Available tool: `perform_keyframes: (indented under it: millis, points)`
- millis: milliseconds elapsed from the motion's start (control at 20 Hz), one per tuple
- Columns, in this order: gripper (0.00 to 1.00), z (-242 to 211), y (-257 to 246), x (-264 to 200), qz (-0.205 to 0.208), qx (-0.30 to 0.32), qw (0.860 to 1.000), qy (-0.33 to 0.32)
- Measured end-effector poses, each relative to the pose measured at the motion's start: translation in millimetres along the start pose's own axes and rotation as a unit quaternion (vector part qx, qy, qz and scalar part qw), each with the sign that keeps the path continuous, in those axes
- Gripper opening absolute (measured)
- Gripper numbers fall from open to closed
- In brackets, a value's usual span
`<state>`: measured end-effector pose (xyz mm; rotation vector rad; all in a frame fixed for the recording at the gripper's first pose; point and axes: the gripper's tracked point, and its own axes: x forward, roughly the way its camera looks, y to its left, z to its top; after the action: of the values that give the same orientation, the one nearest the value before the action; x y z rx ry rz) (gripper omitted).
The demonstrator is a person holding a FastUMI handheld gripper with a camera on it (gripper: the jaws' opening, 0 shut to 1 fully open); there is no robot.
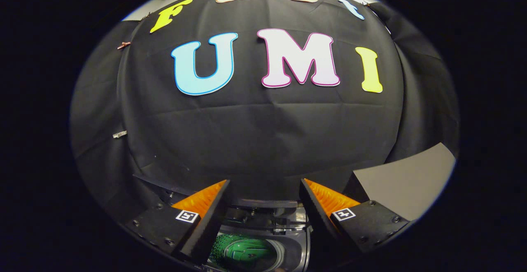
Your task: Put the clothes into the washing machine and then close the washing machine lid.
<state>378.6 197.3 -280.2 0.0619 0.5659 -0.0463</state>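
We are looking along the gripper (263, 189), whose two fingers are spreading wide apart and holding nothing. Below and between them, one washing machine (288, 243) is sitting with its top open, and one green garment (243, 250) is lying inside its drum. Beyond the fingers, black cloth (255, 140) is hanging as the wall.

No readable text; only coded square markers (187, 216) on the tool (263, 206).
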Motion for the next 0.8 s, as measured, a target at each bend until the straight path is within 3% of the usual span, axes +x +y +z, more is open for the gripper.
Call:
perform_keyframes:
  millis: [500,800]
  points:
    - [1.0,-73.1,2.6,-79.1,0.015,0.011,0.998,0.058]
    - [0.99,-48.1,15.9,-127.6,0.053,-0.005,0.998,0.013]
